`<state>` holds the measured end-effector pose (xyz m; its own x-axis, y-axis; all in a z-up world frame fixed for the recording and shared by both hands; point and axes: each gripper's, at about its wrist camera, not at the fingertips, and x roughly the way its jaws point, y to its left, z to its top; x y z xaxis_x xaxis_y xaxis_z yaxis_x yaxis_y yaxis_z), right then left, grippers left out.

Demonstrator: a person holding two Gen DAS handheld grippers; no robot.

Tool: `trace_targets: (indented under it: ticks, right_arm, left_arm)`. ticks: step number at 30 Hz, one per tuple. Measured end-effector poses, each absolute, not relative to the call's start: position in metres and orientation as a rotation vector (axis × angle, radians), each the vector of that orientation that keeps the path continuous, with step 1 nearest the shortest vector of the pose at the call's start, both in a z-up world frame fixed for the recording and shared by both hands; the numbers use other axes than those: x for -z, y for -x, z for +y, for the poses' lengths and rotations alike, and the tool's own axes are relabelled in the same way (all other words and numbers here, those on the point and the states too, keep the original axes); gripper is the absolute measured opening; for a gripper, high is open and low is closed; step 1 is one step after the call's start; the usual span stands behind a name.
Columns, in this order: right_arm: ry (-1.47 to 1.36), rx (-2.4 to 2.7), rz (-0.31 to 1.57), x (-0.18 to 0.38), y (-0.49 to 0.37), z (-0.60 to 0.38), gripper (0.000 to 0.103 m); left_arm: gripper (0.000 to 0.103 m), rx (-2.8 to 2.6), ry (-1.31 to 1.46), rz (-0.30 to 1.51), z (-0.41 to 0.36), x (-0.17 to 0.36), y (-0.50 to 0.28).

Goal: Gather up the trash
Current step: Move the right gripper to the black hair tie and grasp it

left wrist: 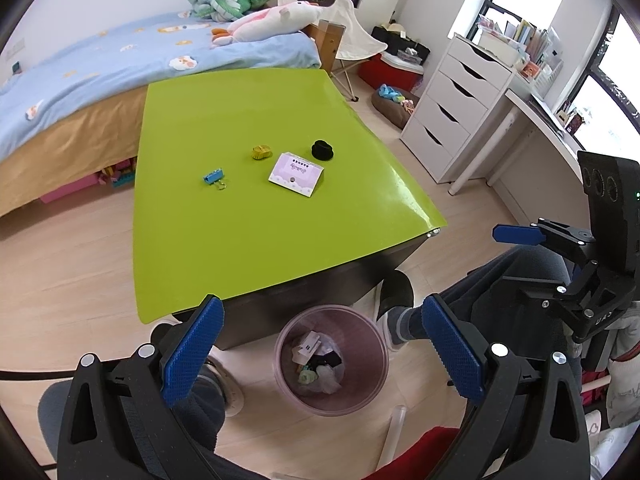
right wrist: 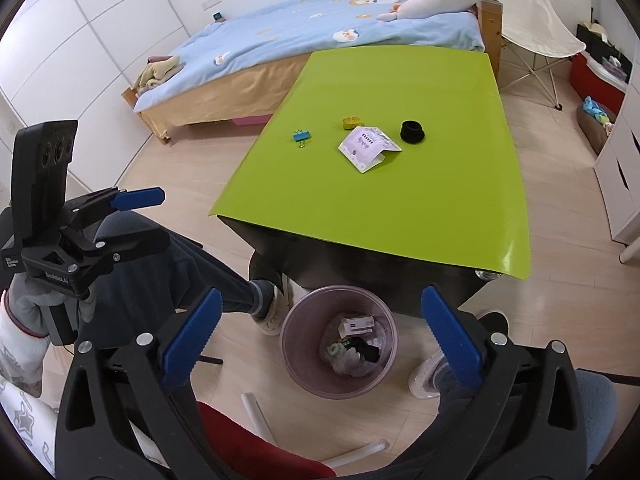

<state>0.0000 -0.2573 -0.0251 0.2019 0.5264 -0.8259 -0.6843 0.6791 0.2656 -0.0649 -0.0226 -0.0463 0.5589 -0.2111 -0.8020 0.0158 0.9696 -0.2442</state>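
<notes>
Pink translucent trash bin (left wrist: 331, 360), paper scraps inside, floor-standing

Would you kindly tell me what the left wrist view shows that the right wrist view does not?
Left wrist only: the right gripper, open, and the drawer unit's full front. Right wrist only: the left gripper, open, the wardrobe wall, and the bed's foot end. Both: the green table, clip, card, black cap, yellow wad and the bin holding trash.
</notes>
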Motion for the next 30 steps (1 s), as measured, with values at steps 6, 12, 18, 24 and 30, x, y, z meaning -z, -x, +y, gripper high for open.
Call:
trace_targets:
  ticks: [6,12,18,24,30]
  right_arm:
    - [0.155,-0.835,1.062,0.021,-0.008,-0.259,0.099]
    - [0.145,-0.819,1.039,0.014,-0.03,-0.253,0.099]
    - [0.184,-0.804,1.007,0.005,-0.058,-0.236,0.099]
    - [0.22,-0.781,1.024,0.008,-0.103,-0.208,0.099]
    - [0.259,-0.747,1.1,0.027,-0.161,-0.175,0.099]
  left_arm:
    - [0.095,0.134,0.224,0.966,-0.02,0.047,0.059]
    - [0.095,0.124,0.228,0.959,-0.012,0.05,0.047]
    - [0.095,0.114,0.224,0.945,-0.005,0.048,0.032]
    - [0.095,0.101,0.226,0.937,0.006,0.044,0.014]
    - [0.095,0.088,0.234,0.943,0.014,0.048,0.002]
